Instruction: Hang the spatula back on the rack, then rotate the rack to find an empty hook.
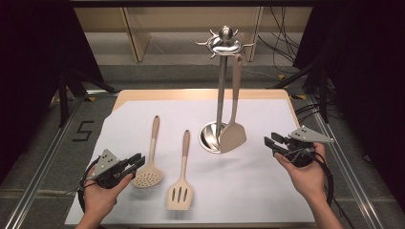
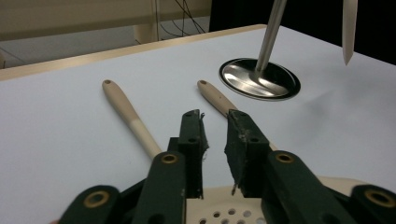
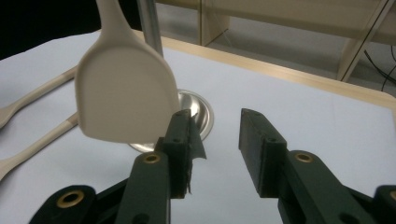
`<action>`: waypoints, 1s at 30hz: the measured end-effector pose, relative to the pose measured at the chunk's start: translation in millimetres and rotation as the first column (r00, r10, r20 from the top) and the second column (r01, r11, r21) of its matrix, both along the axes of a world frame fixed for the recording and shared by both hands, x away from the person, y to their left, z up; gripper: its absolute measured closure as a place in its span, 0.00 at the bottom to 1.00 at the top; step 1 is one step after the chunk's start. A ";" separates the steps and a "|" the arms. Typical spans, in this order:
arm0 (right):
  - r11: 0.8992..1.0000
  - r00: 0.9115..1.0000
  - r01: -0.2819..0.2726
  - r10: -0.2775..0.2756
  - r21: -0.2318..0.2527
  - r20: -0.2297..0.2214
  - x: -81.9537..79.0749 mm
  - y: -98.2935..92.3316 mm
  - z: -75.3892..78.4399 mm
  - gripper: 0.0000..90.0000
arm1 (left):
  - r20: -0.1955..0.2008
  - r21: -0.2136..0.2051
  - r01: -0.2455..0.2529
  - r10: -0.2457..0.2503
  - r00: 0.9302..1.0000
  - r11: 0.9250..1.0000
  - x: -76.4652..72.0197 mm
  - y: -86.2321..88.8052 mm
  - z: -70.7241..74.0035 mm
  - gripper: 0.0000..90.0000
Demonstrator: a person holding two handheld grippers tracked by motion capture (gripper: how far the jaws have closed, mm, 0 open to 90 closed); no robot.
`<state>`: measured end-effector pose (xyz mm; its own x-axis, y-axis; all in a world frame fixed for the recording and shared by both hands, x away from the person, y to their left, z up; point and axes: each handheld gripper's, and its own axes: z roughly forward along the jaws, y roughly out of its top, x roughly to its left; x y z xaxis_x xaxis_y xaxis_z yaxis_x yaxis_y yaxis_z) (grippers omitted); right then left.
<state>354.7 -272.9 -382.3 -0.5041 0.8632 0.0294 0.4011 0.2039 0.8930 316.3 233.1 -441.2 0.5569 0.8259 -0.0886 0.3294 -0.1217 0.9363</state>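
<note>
A steel utensil stand rises from its round base on the white mat. A beige solid turner hangs from its top ring, blade just above the base. A perforated skimmer and a slotted spatula lie flat at the front left. My left gripper hovers by the skimmer's head, jaws a narrow gap apart and empty; the gripper points along the spatula handle. My right gripper stands open and empty; the gripper sits just right of the hanging turner.
The mat covers a wooden table edged by metal rails. Pale wooden frames and loose cables lie on the floor beyond. Bare mat stretches between the two hands.
</note>
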 end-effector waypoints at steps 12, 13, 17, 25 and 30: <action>0.999 0.999 0.042 -0.042 0.024 0.015 -2.5 -8.9 9.0 0.72 | 0.038 -0.046 0.016 -0.014 0.999 0.999 7.1 -6.9 20.7 0.93; 0.999 0.999 0.041 -0.042 0.026 0.029 -0.3 -8.7 8.2 0.72 | 0.060 -0.056 0.023 -0.020 0.998 0.998 8.8 -8.4 27.0 0.93; 0.999 1.000 0.025 -0.025 0.029 0.001 5.8 -10.6 5.5 0.71 | 0.120 -0.063 0.037 -0.029 0.992 0.997 16.8 -19.6 58.2 0.96; 0.999 0.999 0.045 -0.045 0.030 0.008 7.0 -16.3 1.9 0.70 | 0.246 -0.041 0.150 -0.135 0.960 0.988 45.2 -69.0 119.6 0.99; 0.998 0.999 0.053 -0.052 0.035 -0.006 4.1 -16.5 1.0 0.69 | 0.291 -0.043 0.198 -0.177 0.940 0.979 58.7 -103.2 156.1 0.99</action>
<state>358.8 -289.3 -381.3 -0.4579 0.8868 0.0630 0.4151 0.1506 0.8972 374.9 129.9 -285.1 0.7115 0.7015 0.0415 0.0263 -0.0856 0.9960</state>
